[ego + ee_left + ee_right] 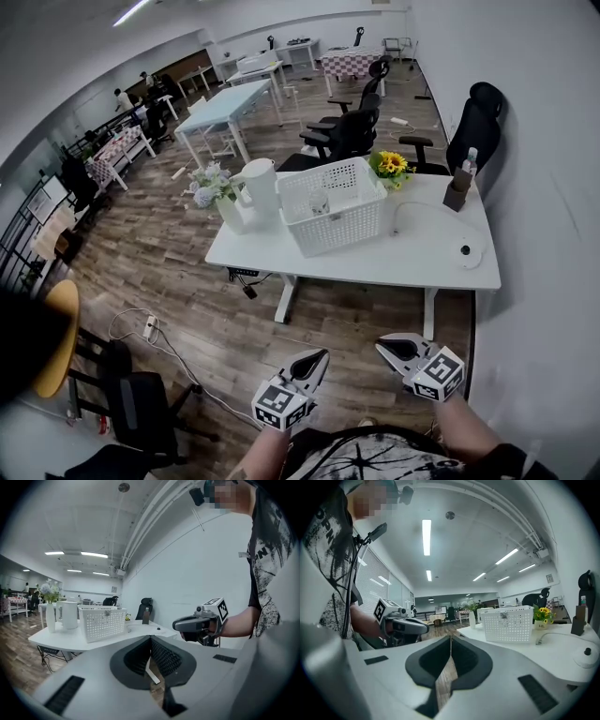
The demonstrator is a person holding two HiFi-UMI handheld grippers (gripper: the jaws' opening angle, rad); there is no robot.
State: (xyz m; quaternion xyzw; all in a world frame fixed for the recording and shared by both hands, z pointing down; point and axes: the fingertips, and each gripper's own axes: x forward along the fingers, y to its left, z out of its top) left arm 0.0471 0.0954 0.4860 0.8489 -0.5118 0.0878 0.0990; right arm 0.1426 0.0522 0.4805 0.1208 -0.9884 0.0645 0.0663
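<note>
**Grippers, two.** Left gripper (pixel 317 357): jaws pressed together at the tips, nothing between them. Right gripper (pixel 384 343): jaws likewise closed tip to tip, empty. Each carries one cube of black-and-white square markers.

**White rectangular desk (pixel 412 267), one.** It stands ahead of both pairs of jaws, well apart from them. On it, left to right:
- one white vase of pale flowers (pixel 220 202)
- one white lidded jug (pixel 261 186)
- one white perforated plastic basket (pixel 330 217), straight ahead of the left jaws
- one small pot of yellow sunflowers (pixel 391 166)
- one brown block (pixel 457 194)
- one white round puck (pixel 469 254) on a cable, ahead and right of the right jaws

**Black office chairs (pixel 352 131).** At least three, beyond the desk.

**Room.** Dark wood-plank floor (pixel 178 253), with one white power strip (pixel 150 328) left of the left jaws. Open office with white walls, ceiling strip lights and further tables behind.

**Writing.** The tag on the basket is too small to read, and the shirt print is only partly visible.
</note>
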